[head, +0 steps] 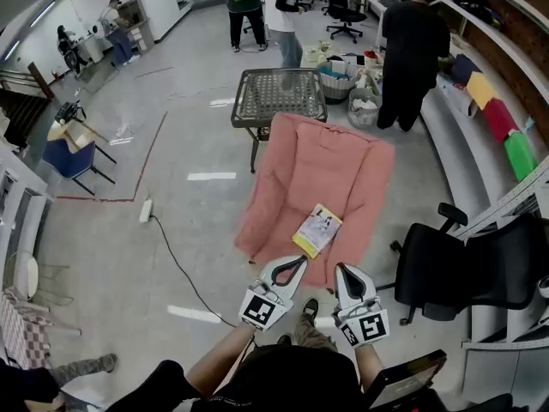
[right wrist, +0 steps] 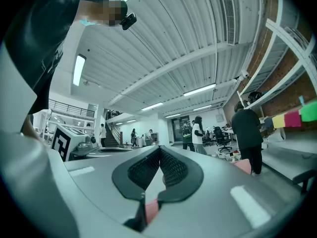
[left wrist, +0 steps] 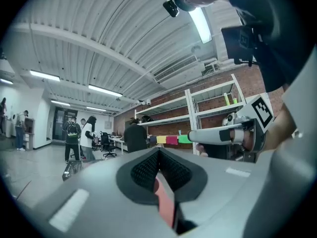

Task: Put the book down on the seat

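The book [head: 316, 230] lies flat, cover up, on the seat of the pink chair [head: 296, 166], towards the seat's near edge. Its long axis slants from near left to far right, with the yellow end at the near left.

Both tongs hang just near of the chair, clear of the book. The left gripper [head: 292, 267] is clenched with nothing in it, its ribbed pads meeting at the tip in its own view [left wrist: 159, 150]. The right gripper [head: 346, 278] is clenched and empty too [right wrist: 159, 148].

Beyond the chair's back stands a metal mesh table [head: 279, 95]. A black office chair [head: 463, 269] sits close on the right. A cable [head: 176, 264] trails over the floor on the left to a power strip [head: 146, 210].

Right of the table, baskets [head: 364, 108] hold mixed items too small to tell, and a person in black [head: 412, 50] stands beside them. Coloured cushions [head: 500, 118] line the bench on the far right.
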Demonstrator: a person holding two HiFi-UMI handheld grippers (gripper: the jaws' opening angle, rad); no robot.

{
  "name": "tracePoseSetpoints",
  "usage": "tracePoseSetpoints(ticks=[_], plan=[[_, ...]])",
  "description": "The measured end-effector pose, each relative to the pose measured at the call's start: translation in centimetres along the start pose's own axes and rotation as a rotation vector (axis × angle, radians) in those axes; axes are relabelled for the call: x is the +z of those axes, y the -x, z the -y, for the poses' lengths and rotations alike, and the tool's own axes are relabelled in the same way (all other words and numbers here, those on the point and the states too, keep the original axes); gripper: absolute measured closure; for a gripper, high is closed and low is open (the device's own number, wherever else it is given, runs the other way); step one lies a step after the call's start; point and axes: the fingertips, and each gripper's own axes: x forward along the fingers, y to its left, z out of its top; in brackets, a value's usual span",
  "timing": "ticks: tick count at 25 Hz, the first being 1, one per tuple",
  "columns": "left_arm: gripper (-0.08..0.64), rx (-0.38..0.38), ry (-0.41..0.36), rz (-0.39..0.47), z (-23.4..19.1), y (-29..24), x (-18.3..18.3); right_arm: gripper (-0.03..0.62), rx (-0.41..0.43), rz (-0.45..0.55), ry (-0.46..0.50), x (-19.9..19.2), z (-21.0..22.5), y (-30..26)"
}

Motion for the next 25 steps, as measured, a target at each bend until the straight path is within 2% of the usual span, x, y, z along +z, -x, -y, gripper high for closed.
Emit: tracePoseSetpoints(ticks=[5, 9, 12, 15, 21, 25], plan=[[0.563, 0.013, -0.011, 0.017, 1.7, 6.8, -1.5, 0.58, 0.0, -0.024, -0.006, -0.9, -6.4, 3.4], [0.563, 0.02, 0.005, 0.004, 3.5, 10.8, -1.5, 0.581, 0.004, -0.023, 0.001, -0.6, -9.8, 6.1], [0.563, 0.023, 0.018, -0.016, 5.4, 13.1, -1.3, 0.581, -0.005, -0.017, -0.004, -0.7, -11.1, 8.7], [0.563, 0.034, -0.022, 0.011, 7.0, 14.8, -0.9, 0.581, -0.008, -0.018, -0.004, -0.8, -12.2, 11.0], [0.563, 0.051, -0.037, -0.003, 12.6, 17.3, -0.5, 0.583, -0.004, -0.019, 0.005, -0.7, -13.4, 16.6], [0.563, 0.083, -0.025, -0.02, 17.5, 19.1, -0.4, 0.583, -0.016, -0.018, -0.076, -0.7, -13.2, 21.7]])
